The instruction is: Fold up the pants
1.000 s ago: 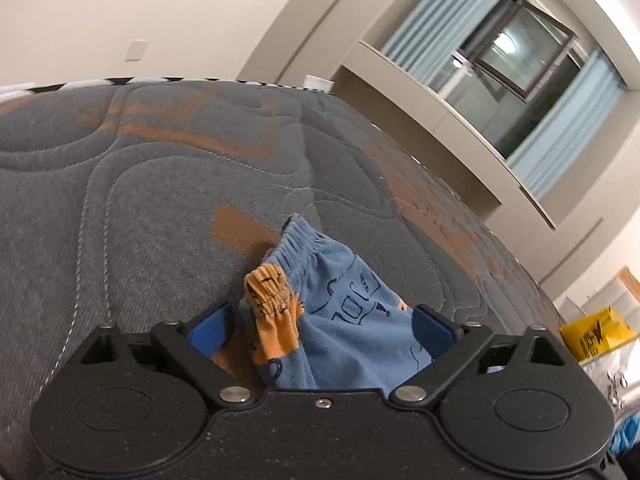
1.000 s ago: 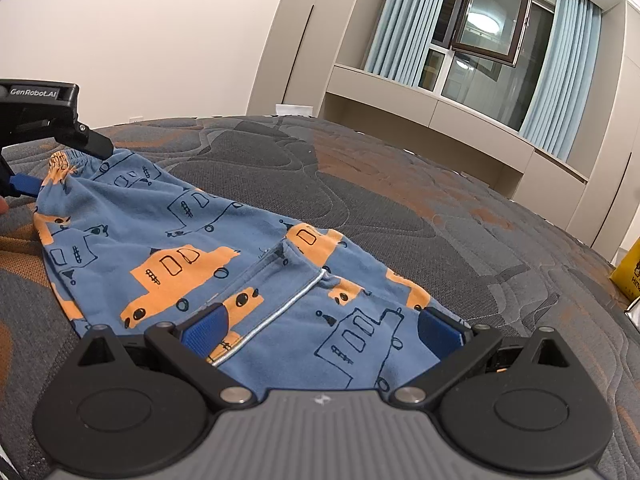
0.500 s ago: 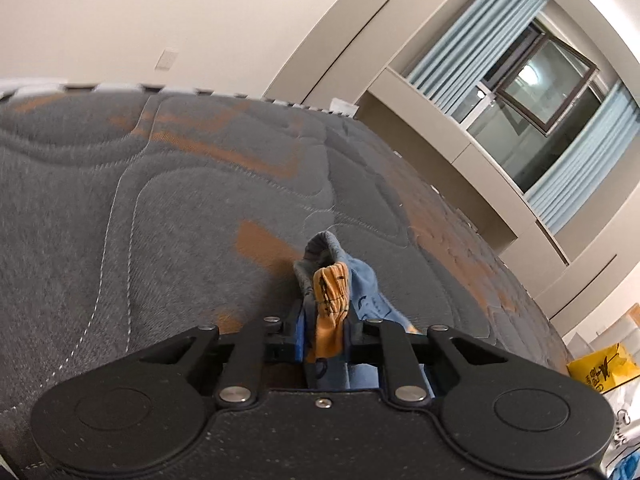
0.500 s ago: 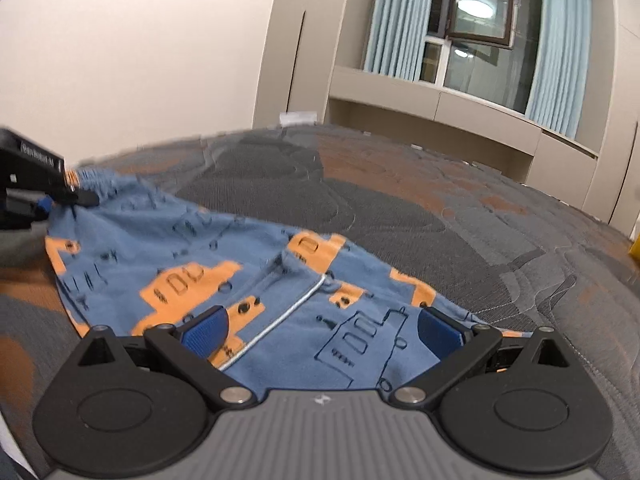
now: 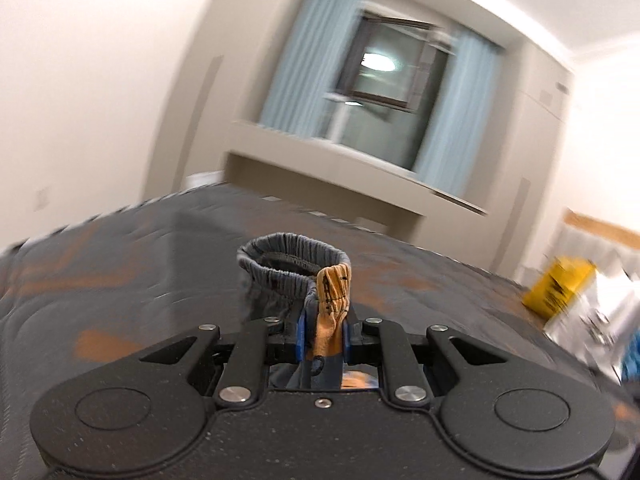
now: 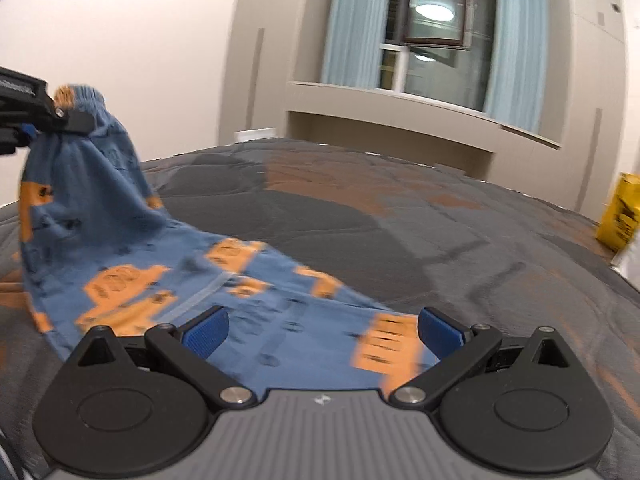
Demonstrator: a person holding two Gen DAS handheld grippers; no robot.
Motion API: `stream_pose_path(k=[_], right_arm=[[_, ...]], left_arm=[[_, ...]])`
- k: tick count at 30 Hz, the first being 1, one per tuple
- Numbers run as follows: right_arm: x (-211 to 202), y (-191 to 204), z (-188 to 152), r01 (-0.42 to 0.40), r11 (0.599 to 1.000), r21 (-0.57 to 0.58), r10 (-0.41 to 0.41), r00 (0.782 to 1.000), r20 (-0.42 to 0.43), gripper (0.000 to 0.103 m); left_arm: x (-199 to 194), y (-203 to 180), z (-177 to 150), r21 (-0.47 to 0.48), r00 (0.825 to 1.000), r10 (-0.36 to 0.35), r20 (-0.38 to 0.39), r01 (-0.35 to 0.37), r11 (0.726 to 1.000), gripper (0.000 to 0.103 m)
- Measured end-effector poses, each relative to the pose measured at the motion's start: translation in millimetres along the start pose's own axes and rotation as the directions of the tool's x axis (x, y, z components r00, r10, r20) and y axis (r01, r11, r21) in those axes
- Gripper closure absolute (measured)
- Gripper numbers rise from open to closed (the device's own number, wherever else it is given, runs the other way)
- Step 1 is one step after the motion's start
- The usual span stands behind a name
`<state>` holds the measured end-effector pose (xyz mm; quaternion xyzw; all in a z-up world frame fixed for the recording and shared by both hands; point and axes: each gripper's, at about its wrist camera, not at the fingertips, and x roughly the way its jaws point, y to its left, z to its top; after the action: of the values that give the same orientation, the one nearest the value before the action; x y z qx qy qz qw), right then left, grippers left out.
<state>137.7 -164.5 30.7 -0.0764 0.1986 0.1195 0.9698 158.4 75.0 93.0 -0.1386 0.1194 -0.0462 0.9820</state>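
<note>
Small blue pants (image 6: 160,264) with orange car prints lie across a grey and orange quilted mattress (image 6: 440,240). My left gripper (image 5: 323,332) is shut on the elastic waistband (image 5: 292,256), which loops up ahead of the pads. In the right wrist view the left gripper (image 6: 48,118) holds that waist end lifted at the far left, and the cloth hangs down from it. My right gripper (image 6: 322,330) stands open low over the leg end. Cloth lies between its blue pads (image 6: 206,334), which do not press on it.
A yellow bag (image 6: 620,216) stands off the mattress's right side, with white bags (image 5: 592,312) beside it. A beige window ledge (image 6: 400,100) and curtains run behind the bed. Bare mattress (image 5: 120,264) stretches beyond the pants.
My left gripper has shut on the waistband and lifted it off the mattress, rolling as it rose. The right gripper has shifted a little over the leg end and stays open.
</note>
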Motion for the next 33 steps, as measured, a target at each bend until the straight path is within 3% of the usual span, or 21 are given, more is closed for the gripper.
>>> stream_pose_path(k=[5,10,13,17,22,26,28,33], right_arm=[[-12.2,-53.0,-10.9,0.112,0.992,0.061,-0.112,0.994,-0.003,0.000],[-26.9,-104.5,-26.6,0.214,0.970,0.117,-0.213,0.977,-0.019,0.000],[-32.6,-126.5,-36.3,0.252,0.957,0.143,-0.250,0.968,-0.034,0.000],[-35.8,-144.6,-47.2,0.275,0.947,0.168,-0.270,0.962,-0.051,0.000],[-34.6,-148.6,-54.7,0.266,0.947,0.178,-0.258,0.964,-0.067,0.000],[-29.2,-140.9,-52.9,0.246,0.955,0.167,-0.237,0.969,-0.071,0.000],[-27.1,-136.8,-49.9,0.232,0.959,0.165,-0.224,0.972,-0.065,0.000],[-29.2,-131.1,-42.5,0.108,0.974,0.200,-0.108,0.994,-0.010,0.000]], left_arm=[[7.9,-69.4,-16.2,0.150,0.992,-0.119,-0.042,0.124,0.981,0.085],[20.1,-126.8,-47.7,0.261,0.968,-0.211,-0.139,0.242,0.935,0.085],[27.7,-149.7,-71.3,0.317,0.951,-0.235,-0.201,0.291,0.903,0.085],[45.7,-164.7,-107.1,0.374,0.925,-0.215,-0.312,0.328,0.868,0.083],[50.2,-162.9,-134.3,0.378,0.908,-0.193,-0.372,0.338,0.862,0.074],[40.8,-157.3,-131.6,0.364,0.904,-0.238,-0.355,0.368,0.856,0.042],[33.6,-155.5,-132.8,0.388,0.915,-0.236,-0.327,0.358,0.850,0.033],[16.1,-144.2,-135.9,0.428,0.924,-0.224,-0.311,0.347,0.834,0.032]])
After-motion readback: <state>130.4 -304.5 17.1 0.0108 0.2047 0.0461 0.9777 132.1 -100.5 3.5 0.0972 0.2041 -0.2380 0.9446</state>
